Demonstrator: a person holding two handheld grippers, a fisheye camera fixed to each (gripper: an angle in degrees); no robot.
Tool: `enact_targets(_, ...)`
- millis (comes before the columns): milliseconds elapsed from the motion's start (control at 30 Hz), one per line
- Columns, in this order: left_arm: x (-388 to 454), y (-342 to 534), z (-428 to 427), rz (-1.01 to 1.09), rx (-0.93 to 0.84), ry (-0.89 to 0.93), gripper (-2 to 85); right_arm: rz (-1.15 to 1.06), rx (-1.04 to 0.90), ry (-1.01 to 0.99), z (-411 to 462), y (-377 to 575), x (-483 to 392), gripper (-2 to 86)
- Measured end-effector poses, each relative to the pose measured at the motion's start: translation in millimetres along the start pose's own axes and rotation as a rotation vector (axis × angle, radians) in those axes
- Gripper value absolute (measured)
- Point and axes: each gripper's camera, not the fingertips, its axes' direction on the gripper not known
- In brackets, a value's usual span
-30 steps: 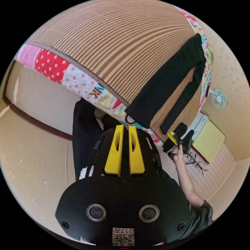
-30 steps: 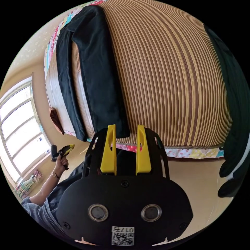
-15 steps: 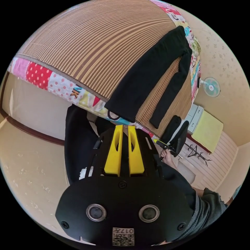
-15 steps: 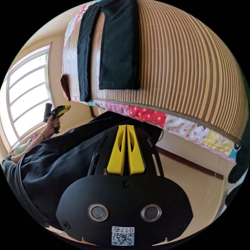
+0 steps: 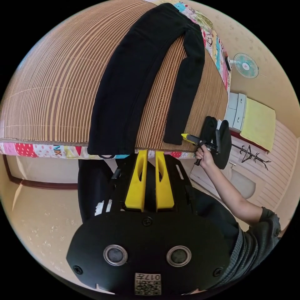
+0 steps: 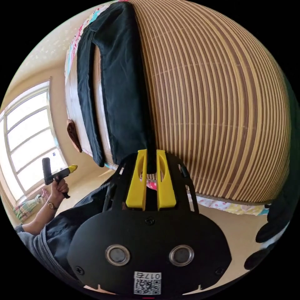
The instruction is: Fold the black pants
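The black pants [image 5: 131, 78] lie flat on a striped bamboo mat [image 5: 53, 93], waist far, both legs running to the near edge. In the left gripper view, my left gripper [image 5: 151, 153] sits just off the mat's edge, right of the nearer hem, jaws almost together with nothing between them. A hand holds my right gripper [image 5: 185, 136] at the other leg's hem. In the right gripper view, the right gripper [image 6: 151, 153] is at the corner of the pants [image 6: 122, 93] hem, jaws a narrow gap apart with black cloth between. The left gripper [image 6: 72, 169] hovers left, off the bed.
A patchwork quilt [image 5: 37, 149] hangs below the mat's edge. A fan [image 5: 246, 65], a cabinet with a yellow cover [image 5: 259, 118] and a coat rack [image 5: 250, 153] stand past the bed. A window [image 6: 28, 140] is at left. Dark clothes [image 6: 278, 212] hang at right.
Both cameras have moved in over the bed edge. The right gripper was open a second ago, fully shut and back from the bed half a second ago, and now pinches the hem corner.
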Motion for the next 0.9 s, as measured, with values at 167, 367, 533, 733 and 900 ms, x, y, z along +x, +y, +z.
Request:
enact_targets(167, -20.8, 26.4, 0.5, -0.026, 0.003, 0.042, 4.5, -0.024, 0.102, -0.307, -6.3, 54.5, 21.6, 2.9)
enact_targets(367, -12.1, 34.5, 13.4, -0.003, 0.018, 0.010, 5.1, 0.123, 0.119, -0.134, -18.4, 93.5, 31.3, 2.3)
enact_targets(533, 66.8, 2.7, 43.8, 0.188, -0.025, 0.058, 11.3, -0.238, 0.039, 0.086, -21.2, 94.6, -85.1, 2.3)
enact_targets(733, 176.5, -40.5, 101.8, 0.396, -0.144, -0.249, 15.9, -0.461, 0.039, -0.070, -18.4, 81.1, -148.4, 2.3)
enact_targets(900, 175.7, -43.1, 134.1, 0.412, -0.181, -0.516, 5.8, -0.553, -0.125, -0.151, -8.5, 52.6, -142.1, 2.6)
